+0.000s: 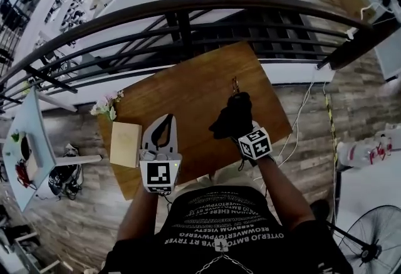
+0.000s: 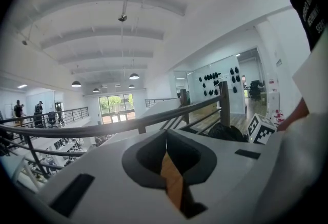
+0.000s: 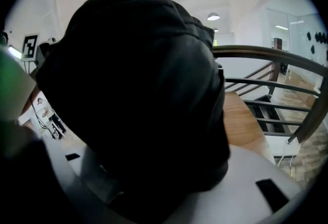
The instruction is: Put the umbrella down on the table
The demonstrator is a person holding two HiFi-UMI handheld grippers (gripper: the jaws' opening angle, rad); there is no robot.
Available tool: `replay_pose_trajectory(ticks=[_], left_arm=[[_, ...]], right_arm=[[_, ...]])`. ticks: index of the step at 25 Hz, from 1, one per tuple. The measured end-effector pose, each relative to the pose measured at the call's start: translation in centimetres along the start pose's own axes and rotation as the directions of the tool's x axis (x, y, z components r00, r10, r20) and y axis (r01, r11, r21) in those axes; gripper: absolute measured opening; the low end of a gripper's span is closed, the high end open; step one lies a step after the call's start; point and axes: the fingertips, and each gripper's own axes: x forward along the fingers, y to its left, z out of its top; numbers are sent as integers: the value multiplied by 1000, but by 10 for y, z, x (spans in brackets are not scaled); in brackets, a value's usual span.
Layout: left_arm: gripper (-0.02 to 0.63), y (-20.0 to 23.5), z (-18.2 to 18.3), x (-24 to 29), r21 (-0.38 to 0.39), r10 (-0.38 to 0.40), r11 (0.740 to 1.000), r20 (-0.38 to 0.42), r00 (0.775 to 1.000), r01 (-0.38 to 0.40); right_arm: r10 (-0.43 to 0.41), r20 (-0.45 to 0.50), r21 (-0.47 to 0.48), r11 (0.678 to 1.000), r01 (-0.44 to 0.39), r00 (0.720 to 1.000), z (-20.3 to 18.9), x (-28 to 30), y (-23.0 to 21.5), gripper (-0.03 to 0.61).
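While right gripper (image 1: 239, 127) clamps black umbrella (image 1: 230, 113) over wooden table (image 1: 188, 94), left gripper (image 1: 166, 118) sits closed, empty; shirt lettering (image 1: 219, 222) illegible

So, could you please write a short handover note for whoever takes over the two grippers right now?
The left gripper is shut and empty, low over the near edge of the table.
The right gripper is shut on the folded black umbrella, which is held over the table's right half.
Done: the umbrella is in hand and over the table.
Left: lower it onto the bare wood, open the gripper, and draw back. I cannot tell whether the umbrella already touches the tabletop.
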Motion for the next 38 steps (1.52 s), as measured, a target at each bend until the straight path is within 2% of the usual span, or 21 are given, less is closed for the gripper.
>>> replay_pose_trajectory(ticks=[9,17,22,26,29,33,35,38], left_arm=[[29,20,6,-4,-59,19,998,51,999,-16],[29,38,-14,-12,-66,53,996,3,999,-52],[29,51,-24,-22,-43,70,997,-26,997,-71],[29,53,-30,-27,-33,67,997,-44,997,-69],[29,52,-32,-30,-20,57,998,-53,997,-59],[29,50,-34,-34,-7,42,999,-62,997,-43],[29,49,-34,-36,-4,35,999,-60,998,-35],[29,49,-33,-38,-1,23,1000,-52,998,-23]], right_arm=[[8,-116,-5,1000,-8,993,-36,58,-7,250],[20,-202,22,1000,-15,979,-69,95,-16,252],[8,-253,30,1000,0,967,-89,114,-19,256],[-19,-299,38,999,32,954,-101,123,-25,267],[-9,-331,74,997,36,943,-112,127,-26,270],[30,-334,77,997,-5,942,-115,126,-19,317],[20,-316,54,999,-3,948,-113,123,-19,346],[-13,-257,0,1000,13,966,-99,115,-20,348]])
